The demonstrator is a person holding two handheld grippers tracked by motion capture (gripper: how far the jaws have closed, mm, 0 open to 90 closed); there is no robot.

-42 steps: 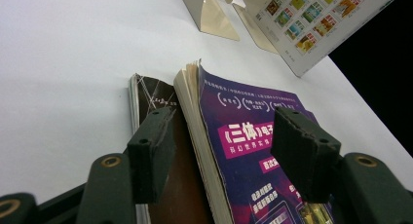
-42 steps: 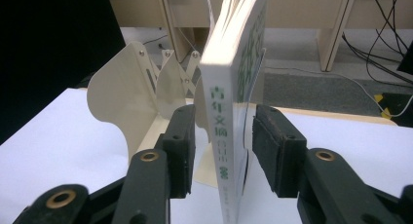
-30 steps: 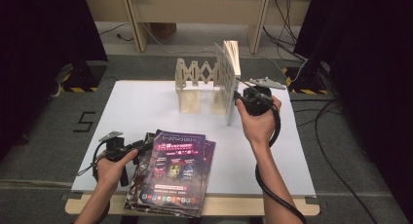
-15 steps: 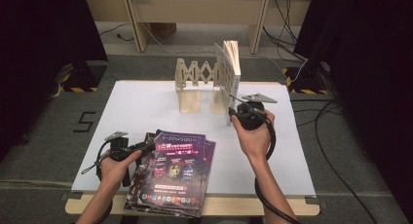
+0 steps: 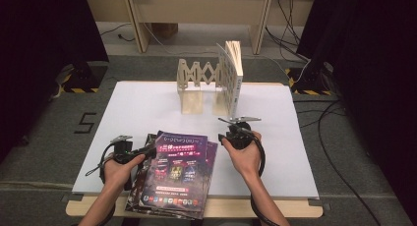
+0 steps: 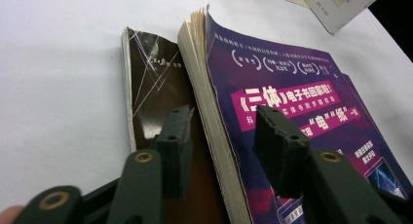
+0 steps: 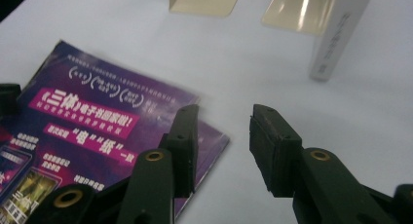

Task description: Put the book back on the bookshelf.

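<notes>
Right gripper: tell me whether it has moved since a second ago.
Yes. The right gripper has come down and toward the person, away from the upright book in the wooden rack, to the purple book.

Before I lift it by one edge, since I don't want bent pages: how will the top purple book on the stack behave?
The purple book looks like a thick paperback with a thin cover, so it will probably sag and fan open if the left gripper lifts only the page edge it straddles. Its glossy cover may slide on the books beneath. It seems fairly heavy for a one-edge grip.
</notes>
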